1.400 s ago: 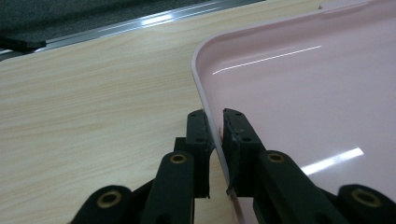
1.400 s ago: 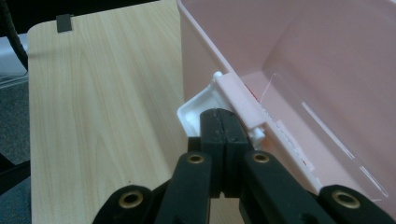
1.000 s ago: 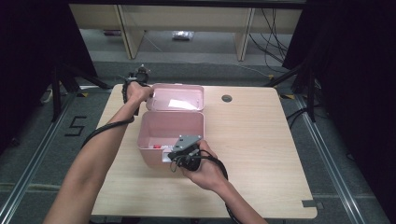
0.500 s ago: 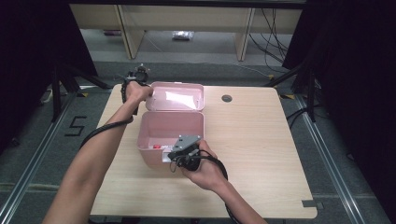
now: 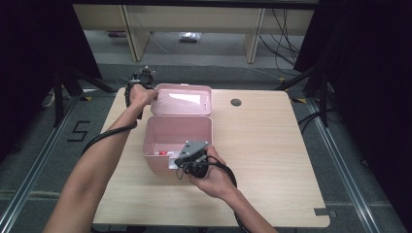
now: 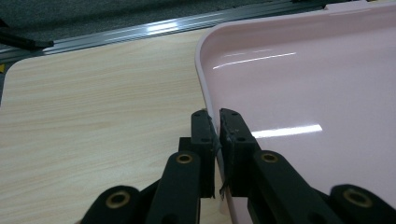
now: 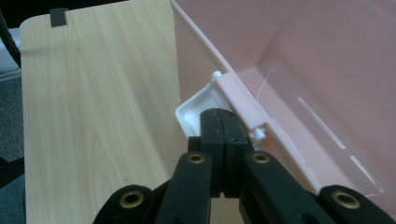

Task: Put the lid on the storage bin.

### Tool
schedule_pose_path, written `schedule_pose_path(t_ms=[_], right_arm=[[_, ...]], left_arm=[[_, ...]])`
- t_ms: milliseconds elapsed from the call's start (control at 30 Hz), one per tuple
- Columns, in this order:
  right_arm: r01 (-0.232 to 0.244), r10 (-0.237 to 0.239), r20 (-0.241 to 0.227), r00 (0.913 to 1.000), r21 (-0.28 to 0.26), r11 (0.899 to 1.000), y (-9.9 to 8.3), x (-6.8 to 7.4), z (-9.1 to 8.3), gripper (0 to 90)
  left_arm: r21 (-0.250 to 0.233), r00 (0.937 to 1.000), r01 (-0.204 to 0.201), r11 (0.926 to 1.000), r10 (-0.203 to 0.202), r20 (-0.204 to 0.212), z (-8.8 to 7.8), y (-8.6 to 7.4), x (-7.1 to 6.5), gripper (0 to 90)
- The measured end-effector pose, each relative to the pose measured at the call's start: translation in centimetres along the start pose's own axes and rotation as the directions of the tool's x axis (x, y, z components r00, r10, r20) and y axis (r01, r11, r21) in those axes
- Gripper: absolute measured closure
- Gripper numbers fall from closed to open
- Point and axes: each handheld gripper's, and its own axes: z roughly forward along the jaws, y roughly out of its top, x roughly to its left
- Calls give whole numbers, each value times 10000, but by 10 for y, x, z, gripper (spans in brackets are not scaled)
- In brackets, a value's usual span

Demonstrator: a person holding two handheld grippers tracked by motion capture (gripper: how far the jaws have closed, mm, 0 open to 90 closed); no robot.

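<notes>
Pink box open on the worktop, a gripper at each end

At upper left of the high view, the left gripper pinches the edge of the pink lid, fingers nearly together around its rim. At centre, the pink box stands on the worktop; the right gripper, fingers pressed together, touches the white latch at its front wall.

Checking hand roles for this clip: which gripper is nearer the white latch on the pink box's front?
Right. The right gripper has its shut jaws at the white latch on the front wall; the left gripper grips the open lid's edge, behind the box.
</notes>
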Motion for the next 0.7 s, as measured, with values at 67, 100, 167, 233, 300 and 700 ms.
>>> schedule_pose_path(t_ms=[67, 100, 167, 233, 300, 700], right_arm=[[65, -65, -32, 10000, 44, 10000, 0, 0, 0, 900], [30, -29, -42, 10000, 93, 10000, 0, 0, -1, 900], [31, -31, -45, 10000, 76, 10000, 0, 0, -1, 900], [89, -89, -21, 10000, 60, 9999, 0, 0, 0, 900], [112, -112, 12, 9999, 86, 9999, 1, 0, 0, 900], [58, -56, -103, 9999, 185, 9998, 2, 3, 1, 900]], left_arm=[[-37, 10000, -3, 10000, 3, -20, -1, 0, 0, 847], [-45, 10000, 4, 10000, -4, -9, -2, 0, 0, 848], [-114, 10000, 10, 9999, -10, 14, -3, 0, 0, 848], [-143, 10000, 0, 9999, 0, -1, -4, 0, 0, 849], [-166, 10000, -36, 9999, 36, 10, -5, 0, 0, 849], [-433, 9999, -102, 9990, 103, 24, -14, 2, 0, 850]])
